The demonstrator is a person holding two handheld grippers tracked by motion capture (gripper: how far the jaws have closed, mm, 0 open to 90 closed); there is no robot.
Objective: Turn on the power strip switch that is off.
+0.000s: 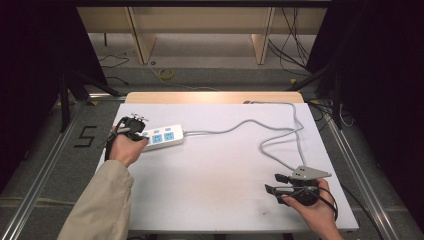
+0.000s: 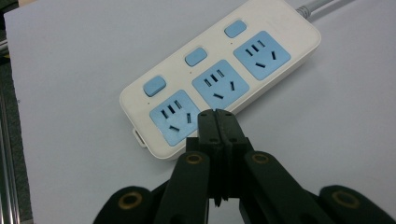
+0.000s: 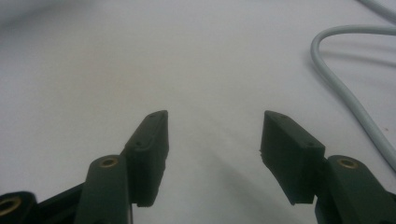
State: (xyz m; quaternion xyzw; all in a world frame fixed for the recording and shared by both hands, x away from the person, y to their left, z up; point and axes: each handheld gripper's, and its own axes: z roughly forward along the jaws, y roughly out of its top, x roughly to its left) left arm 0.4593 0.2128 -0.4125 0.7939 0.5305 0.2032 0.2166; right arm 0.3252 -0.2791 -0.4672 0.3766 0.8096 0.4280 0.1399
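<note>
left gripper (image 2: 215,114): jaws pressed together, nothing between them, tips over the near edge of the white power strip (image 2: 219,74), just by its end socket. the strip stretches away from the tips and to their right, three blue sockets and three blue switches plain in the left gripper view. high view: that gripper (image 1: 131,127) sits at the strip's (image 1: 162,136) left end, grey cable (image 1: 235,127) running off right. right gripper (image 3: 212,135): jaws wide apart, holding nothing, above bare white table (image 3: 116,70), cable (image 3: 345,98) just beside; well apart from the strip.

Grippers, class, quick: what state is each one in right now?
Left gripper: closed, holding nothing, tips at the power strip.
Right gripper: open, holding nothing, over the table.
</note>
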